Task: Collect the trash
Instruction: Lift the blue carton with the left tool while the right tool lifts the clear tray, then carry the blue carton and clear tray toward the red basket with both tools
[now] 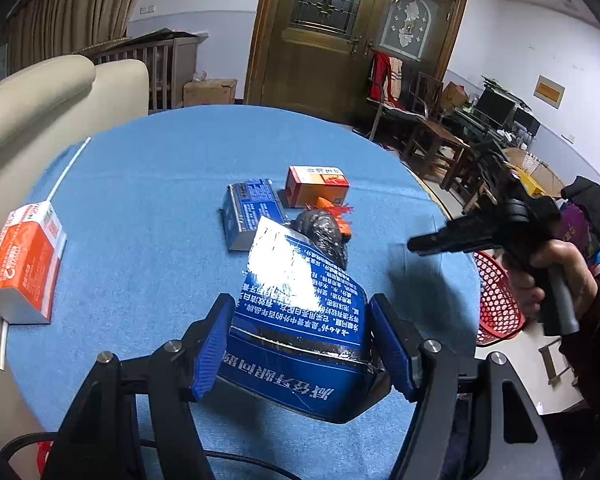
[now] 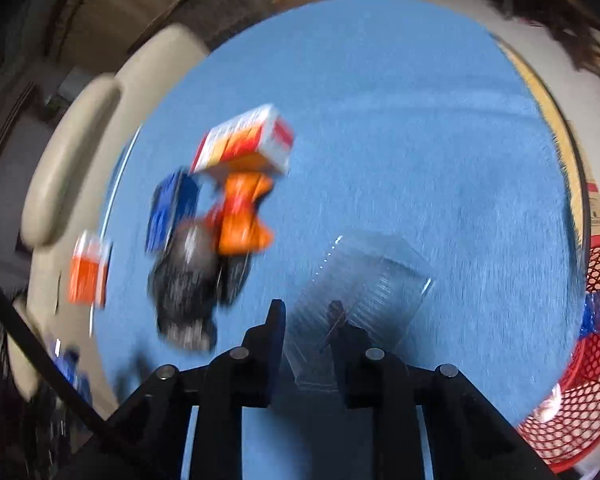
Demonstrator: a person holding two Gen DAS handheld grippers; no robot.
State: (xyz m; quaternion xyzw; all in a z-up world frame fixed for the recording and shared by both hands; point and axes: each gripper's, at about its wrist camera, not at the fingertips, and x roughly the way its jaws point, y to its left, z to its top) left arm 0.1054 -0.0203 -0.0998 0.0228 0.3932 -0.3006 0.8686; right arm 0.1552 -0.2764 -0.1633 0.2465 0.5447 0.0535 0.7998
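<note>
My left gripper point(image 1: 300, 309) is shut on a dark blue printed box point(image 1: 300, 344), its blue pads pressing both sides, low over the blue tablecloth point(image 1: 140, 200). My right gripper point(image 2: 306, 314) is closed on the near edge of a clear plastic container point(image 2: 372, 280); this view is blurred. The left wrist view shows the right gripper point(image 1: 415, 245) in a person's hand at the table's right side. A pile lies mid-table: a black bag point(image 1: 324, 232), a blue box point(image 1: 252, 212), an orange-and-white box point(image 1: 316, 184) and an orange wrapper point(image 2: 240, 216).
A red mesh basket point(image 2: 588, 360) hangs off the table's right edge with some trash inside. An orange carton point(image 1: 24, 264) and a white straw point(image 1: 68, 168) lie at the table's left. A beige sofa point(image 1: 60, 92) borders the left; wooden chairs stand behind on the right.
</note>
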